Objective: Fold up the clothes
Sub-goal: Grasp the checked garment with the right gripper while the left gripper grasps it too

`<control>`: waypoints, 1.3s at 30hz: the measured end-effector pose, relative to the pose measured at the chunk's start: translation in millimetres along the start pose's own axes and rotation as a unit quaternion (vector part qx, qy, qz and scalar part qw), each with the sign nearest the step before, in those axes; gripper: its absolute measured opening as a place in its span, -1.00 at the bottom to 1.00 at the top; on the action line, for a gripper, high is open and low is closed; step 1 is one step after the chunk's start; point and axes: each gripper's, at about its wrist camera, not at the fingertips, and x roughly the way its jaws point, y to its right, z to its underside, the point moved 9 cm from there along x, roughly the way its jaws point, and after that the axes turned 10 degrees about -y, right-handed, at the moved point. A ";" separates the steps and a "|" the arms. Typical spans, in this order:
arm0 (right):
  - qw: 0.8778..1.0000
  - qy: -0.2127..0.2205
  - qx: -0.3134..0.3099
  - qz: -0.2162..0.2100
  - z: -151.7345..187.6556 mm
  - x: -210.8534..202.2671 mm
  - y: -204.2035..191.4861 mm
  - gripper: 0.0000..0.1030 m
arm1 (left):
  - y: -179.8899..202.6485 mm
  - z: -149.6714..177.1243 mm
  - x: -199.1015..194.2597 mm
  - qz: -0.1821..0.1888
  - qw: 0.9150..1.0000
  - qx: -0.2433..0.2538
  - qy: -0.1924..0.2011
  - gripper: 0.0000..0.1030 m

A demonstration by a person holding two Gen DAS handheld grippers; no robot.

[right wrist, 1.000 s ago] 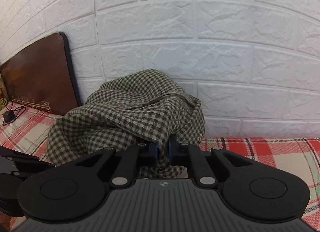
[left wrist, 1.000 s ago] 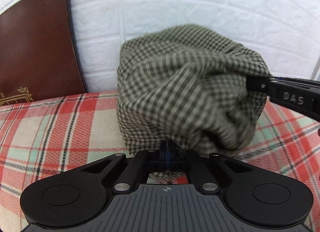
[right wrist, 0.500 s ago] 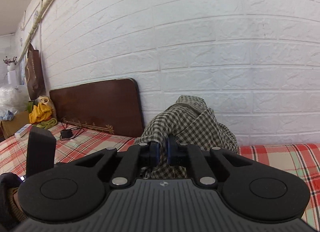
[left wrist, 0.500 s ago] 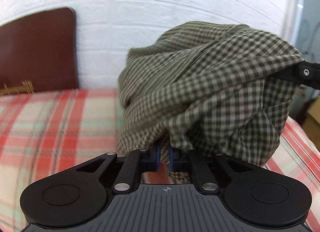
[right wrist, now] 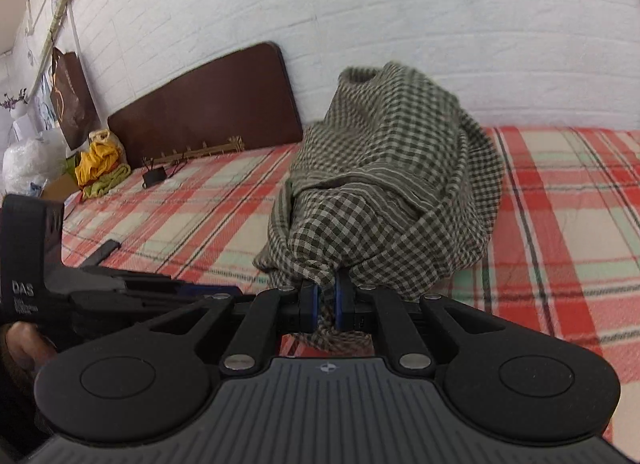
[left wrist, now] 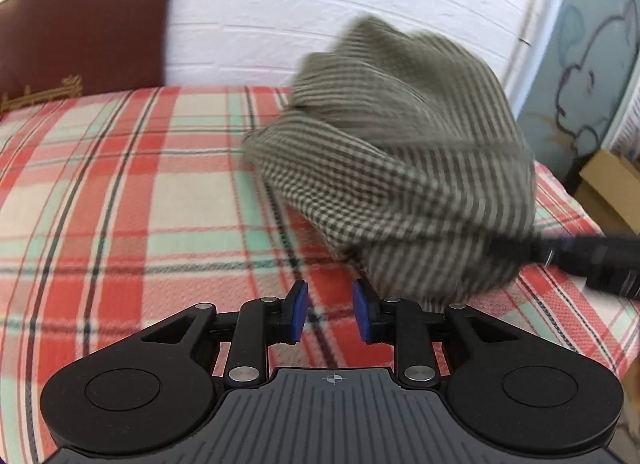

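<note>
Checked garment (right wrist: 384,192) bunched, hanging off my right gripper (right wrist: 326,306) alone.
My left gripper (left wrist: 330,318) is opening, nothing between its pads; cloth sits ahead-right. Risk: one-point hold lets it twist and slump onto the plaid bedspread (left wrist: 120,192).

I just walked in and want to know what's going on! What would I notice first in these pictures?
First, the bunched green checked cloth, lifted over the red plaid bedcover and pinched by the right gripper. The left gripper is beside it, its jaws opening with nothing between them. Behind, a dark brown headboard leans against the white brick wall.
</note>
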 end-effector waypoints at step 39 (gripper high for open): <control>0.994 0.073 0.023 0.073 -25.1 -43.9 45.4 0.26 | -11.5 -26.4 -18.1 -0.020 0.996 -0.091 0.014 -1.00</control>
